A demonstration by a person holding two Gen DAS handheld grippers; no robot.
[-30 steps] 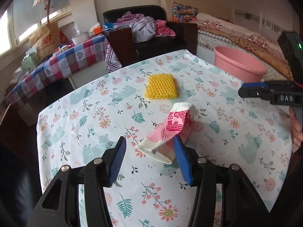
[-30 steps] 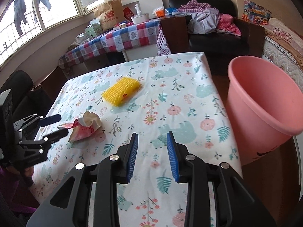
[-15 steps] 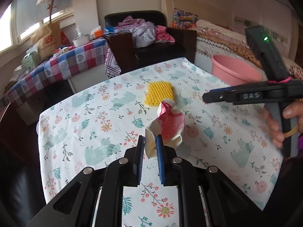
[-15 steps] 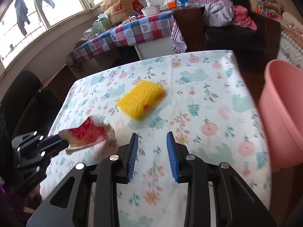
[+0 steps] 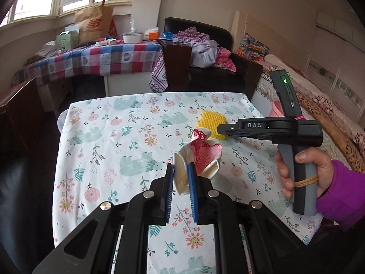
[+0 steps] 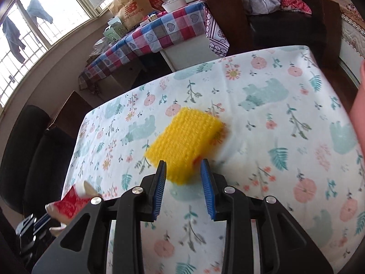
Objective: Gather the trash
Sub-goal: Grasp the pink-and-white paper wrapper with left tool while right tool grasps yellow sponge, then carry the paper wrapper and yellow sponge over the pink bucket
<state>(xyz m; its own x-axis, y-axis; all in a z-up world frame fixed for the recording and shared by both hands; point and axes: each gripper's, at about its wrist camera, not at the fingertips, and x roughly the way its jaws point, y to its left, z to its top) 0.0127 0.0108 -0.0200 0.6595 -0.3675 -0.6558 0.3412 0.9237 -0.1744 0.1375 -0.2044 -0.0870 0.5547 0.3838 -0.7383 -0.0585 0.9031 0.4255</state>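
Left wrist view: left gripper point(image 5: 180, 178) at bottom centre, blue fingers point(image 5: 169, 180) nearly together and clamped on the cream-coloured end of a crumpled paper cup point(image 5: 198, 154), red-and-pink printed, lifted clear of the floral table point(image 5: 109, 141). Just beyond the cup, a yellow mesh sponge point(image 5: 211, 122) flat on the cloth near the far right corner, partly hidden behind the right gripper point(image 5: 222, 129), black, lettered DAS, reaching in from the right with its tip over the sponge. Handle wrapped by a hand point(image 5: 305, 171) in a purple sleeve point(image 5: 342, 196), rubber band round the grip. Sliver of a pink bucket point(image 5: 277, 109) past the table's right edge. Farther back, a checked-cloth side table point(image 5: 91, 59) with a brown paper bag point(image 5: 93, 25), and a dark armchair point(image 5: 205, 52) heaped with clothes. Right wrist view, somewhat blurred: right gripper point(image 6: 183, 174) at bottom centre, fingers point(image 6: 206, 180) partly apart, gripping nothing, near corner of the yellow mesh sponge point(image 6: 184, 141) lying between the tips; touching or not, cannot tell. Sponge resting on the table point(image 6: 273, 114) around its middle. At lower left, the crumpled paper cup point(image 6: 70, 205) pinched in the left gripper point(image 6: 49, 219), mostly hidden behind the black frame. Pink bucket point(image 6: 359, 118) rim at the right edge, beside the table.
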